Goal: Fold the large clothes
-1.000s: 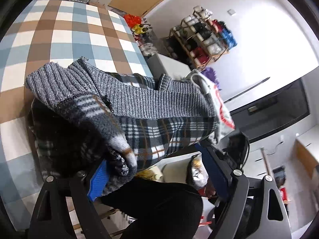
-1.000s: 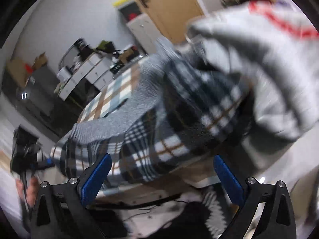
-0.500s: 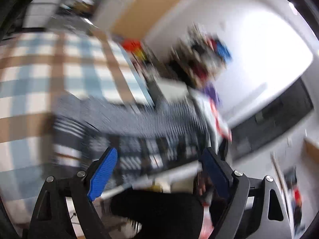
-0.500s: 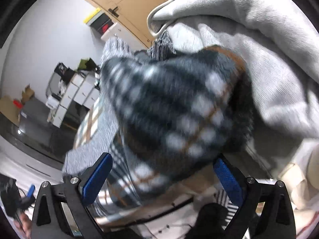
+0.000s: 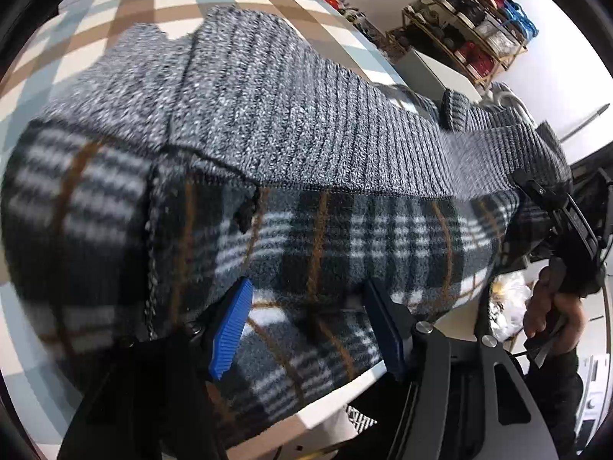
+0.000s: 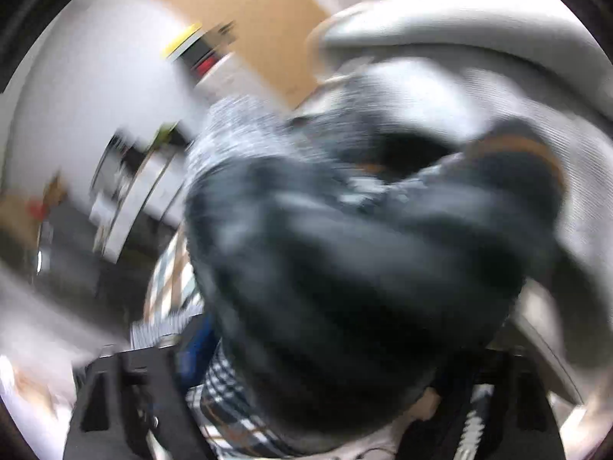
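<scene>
Two garments can be counted: one plaid fleece garment with grey ribbed knit trim [image 5: 345, 230], and one pale grey garment [image 6: 479, 38] lying beside it in the right wrist view, which is heavily blurred. One bench under a checked cloth [image 5: 115, 7] carries them. Two tools show: the left tool [image 5: 306, 320] and the right tool [image 5: 567, 230], the latter gripped by one hand [image 5: 551, 306]. One wire shelf rack [image 5: 471, 11] stands against the wall, its items too small to count.

Blue, brown and white checked tablecloth [image 5: 115, 11]; wooden shelf rack of coloured spools [image 5: 475, 27] against white wall; tan wooden door [image 6: 249, 19]
</scene>
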Action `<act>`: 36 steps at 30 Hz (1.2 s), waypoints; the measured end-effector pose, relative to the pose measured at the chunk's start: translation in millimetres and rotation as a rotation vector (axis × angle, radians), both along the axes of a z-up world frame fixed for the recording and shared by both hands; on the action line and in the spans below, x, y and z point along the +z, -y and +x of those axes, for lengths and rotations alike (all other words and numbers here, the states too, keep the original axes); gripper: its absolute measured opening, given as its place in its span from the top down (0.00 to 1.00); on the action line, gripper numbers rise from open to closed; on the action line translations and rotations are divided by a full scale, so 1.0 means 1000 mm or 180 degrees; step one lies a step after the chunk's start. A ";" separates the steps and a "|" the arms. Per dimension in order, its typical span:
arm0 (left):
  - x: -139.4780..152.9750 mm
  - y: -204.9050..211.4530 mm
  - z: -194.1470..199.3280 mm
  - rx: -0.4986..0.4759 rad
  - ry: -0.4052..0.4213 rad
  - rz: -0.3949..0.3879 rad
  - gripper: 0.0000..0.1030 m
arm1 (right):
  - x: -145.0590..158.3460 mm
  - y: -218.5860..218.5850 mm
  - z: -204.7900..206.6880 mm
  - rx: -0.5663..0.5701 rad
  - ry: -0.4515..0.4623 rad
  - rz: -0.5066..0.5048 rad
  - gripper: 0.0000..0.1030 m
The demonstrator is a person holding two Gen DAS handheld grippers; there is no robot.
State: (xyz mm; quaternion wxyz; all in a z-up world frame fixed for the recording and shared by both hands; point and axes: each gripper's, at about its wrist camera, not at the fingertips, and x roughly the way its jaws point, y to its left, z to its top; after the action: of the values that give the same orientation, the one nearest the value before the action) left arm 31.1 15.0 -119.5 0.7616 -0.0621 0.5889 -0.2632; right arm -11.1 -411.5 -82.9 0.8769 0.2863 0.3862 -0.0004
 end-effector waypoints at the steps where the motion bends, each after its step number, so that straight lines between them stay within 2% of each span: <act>1: -0.001 -0.005 0.003 0.0033 -0.0003 -0.0017 0.46 | 0.007 -0.014 0.007 0.0107 0.0038 -0.0166 0.36; 3: -0.002 -0.017 0.009 0.0156 0.0032 0.0039 0.61 | 0.017 -0.033 0.019 0.0219 0.0077 -0.0388 0.57; 5: -0.001 -0.029 0.008 0.0234 0.0028 0.0015 0.64 | 0.023 -0.041 0.033 0.0233 0.0055 -0.0403 0.62; 8: -0.004 -0.050 0.012 0.0401 -0.0035 -0.0117 0.71 | 0.020 -0.033 0.049 0.0119 -0.0042 -0.0135 0.70; 9: -0.006 -0.055 0.012 0.0448 -0.0045 -0.0111 0.81 | 0.019 -0.030 0.050 0.0084 -0.0035 -0.0100 0.71; 12: -0.012 -0.067 0.011 0.0507 -0.0141 -0.0184 0.96 | 0.019 -0.025 0.048 0.0048 0.0124 -0.0154 0.72; 14: -0.007 -0.068 0.005 0.0537 -0.0197 -0.0270 0.97 | 0.007 -0.020 0.047 -0.0039 0.0102 0.0030 0.71; 16: -0.002 -0.064 0.000 0.0511 -0.0170 -0.0251 0.97 | -0.017 -0.008 0.043 -0.0192 -0.0170 0.0317 0.62; 17: 0.004 -0.062 -0.002 0.0487 -0.0124 -0.0217 0.97 | -0.024 -0.006 0.043 -0.0243 -0.0279 0.0406 0.53; 19: 0.015 -0.060 -0.006 0.0459 0.0001 -0.0230 0.95 | -0.037 0.005 0.027 -0.0335 -0.0334 0.0639 0.47; 20: 0.024 -0.059 -0.010 0.0427 0.0097 -0.0294 0.93 | -0.036 0.007 0.022 -0.0328 -0.0318 0.0676 0.40; 21: 0.033 -0.056 -0.015 0.0363 0.0200 -0.0394 0.87 | -0.035 0.009 0.012 -0.0316 -0.0315 0.0674 0.29; 22: 0.039 -0.056 -0.017 0.0332 0.0278 -0.0477 0.82 | -0.032 0.011 0.000 -0.0306 -0.0286 0.0661 0.24; 23: 0.050 -0.054 -0.023 0.0304 0.0410 -0.0610 0.66 | -0.029 0.013 -0.007 -0.0292 -0.0235 0.0670 0.20; 25: 0.068 -0.050 -0.030 0.0269 0.0642 -0.0870 0.21 | -0.023 0.018 -0.021 -0.0255 -0.0158 0.0703 0.15; 27: 0.077 -0.040 -0.030 0.0260 0.0783 -0.1019 0.17 | -0.021 0.025 -0.034 -0.0295 -0.0079 0.0691 0.04; 28: 0.079 -0.032 -0.028 0.0210 0.0798 -0.1035 0.17 | -0.021 0.027 -0.037 -0.0303 -0.0018 0.0662 0.03; 31: 0.069 -0.013 -0.011 0.0160 0.0665 -0.0886 0.17 | -0.030 0.030 -0.024 -0.0313 -0.0051 0.0634 0.02; 33: 0.053 -0.010 -0.002 0.0231 0.0530 -0.0679 0.17 | -0.039 0.027 -0.009 -0.0299 -0.0126 0.0751 0.02; 36: 0.037 -0.023 0.005 0.0339 0.0389 -0.0535 0.17 | -0.045 0.023 0.013 -0.0306 -0.0139 0.0962 0.01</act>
State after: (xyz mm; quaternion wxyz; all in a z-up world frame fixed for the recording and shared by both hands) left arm 36.4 38.3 -82.6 0.8012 -0.1407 0.5130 -0.2740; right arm 1.6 -434.1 -127.6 0.8142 0.4330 0.3866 0.0095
